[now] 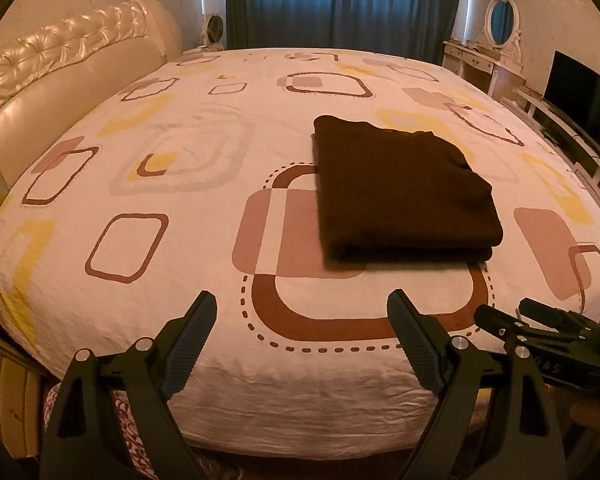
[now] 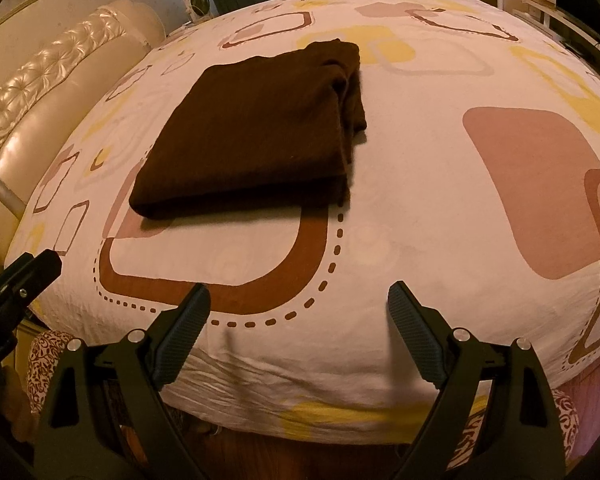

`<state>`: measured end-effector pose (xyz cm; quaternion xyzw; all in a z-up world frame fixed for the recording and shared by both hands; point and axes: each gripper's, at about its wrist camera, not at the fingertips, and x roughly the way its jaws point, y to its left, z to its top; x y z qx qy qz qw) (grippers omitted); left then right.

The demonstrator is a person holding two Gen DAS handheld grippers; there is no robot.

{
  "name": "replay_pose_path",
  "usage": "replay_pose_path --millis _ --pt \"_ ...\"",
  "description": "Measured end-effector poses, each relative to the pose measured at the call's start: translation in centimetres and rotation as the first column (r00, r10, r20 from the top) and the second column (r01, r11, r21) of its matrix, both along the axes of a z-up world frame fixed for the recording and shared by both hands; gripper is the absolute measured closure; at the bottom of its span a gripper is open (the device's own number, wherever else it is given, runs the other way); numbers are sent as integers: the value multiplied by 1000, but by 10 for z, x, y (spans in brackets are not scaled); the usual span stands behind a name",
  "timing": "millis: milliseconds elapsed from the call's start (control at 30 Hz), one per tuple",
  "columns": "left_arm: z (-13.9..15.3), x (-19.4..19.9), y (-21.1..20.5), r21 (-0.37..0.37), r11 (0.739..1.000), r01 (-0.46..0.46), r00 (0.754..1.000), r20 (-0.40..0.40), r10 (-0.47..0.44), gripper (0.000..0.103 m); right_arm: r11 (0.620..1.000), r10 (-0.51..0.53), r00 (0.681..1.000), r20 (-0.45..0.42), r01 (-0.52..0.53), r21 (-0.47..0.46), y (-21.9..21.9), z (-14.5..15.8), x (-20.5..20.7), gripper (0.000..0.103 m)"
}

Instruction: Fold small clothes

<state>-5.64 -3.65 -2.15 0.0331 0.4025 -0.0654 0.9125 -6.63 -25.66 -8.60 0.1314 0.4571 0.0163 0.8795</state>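
Observation:
A dark brown garment [image 1: 400,192] lies folded into a thick rectangle on the patterned bed sheet [image 1: 180,160]; the right wrist view shows the same brown garment [image 2: 252,132] with bunched folds along its right side. My left gripper [image 1: 302,304] hangs open over the near edge of the bed, nothing between its fingers, well short of the garment. Off to its right, the right gripper [image 1: 508,312] shows as black hardware. Seen from its own camera, my right gripper [image 2: 300,296] is open too and empty, with the garment ahead and to the left. The left gripper [image 2: 40,264] juts in at the left edge.
A tufted cream headboard [image 1: 60,72] runs along the bed's left side. Blue curtains [image 1: 340,0] hang behind the bed. At the back right are a white dressing table with an oval mirror [image 1: 500,24] and a dark television [image 1: 580,100]. Patterned fabric [image 2: 52,360] shows below the bed's edge.

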Motion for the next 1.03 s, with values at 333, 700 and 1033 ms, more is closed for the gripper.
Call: replay_pose_path --millis 333,700,1033 --pt "-1 -2 -2 5 1000 6 1000 2 -6 17 1000 5 1000 -3 -5 1 2 -1 0 13" --pt "0 2 1 -67 997 29 999 -40 -32 14 1000 10 1000 -7 -10 2 4 -2 -1 13" --pt "20 74 49 -87 986 -144 990 -12 144 14 997 -11 999 38 8 74 -22 18 19 13"
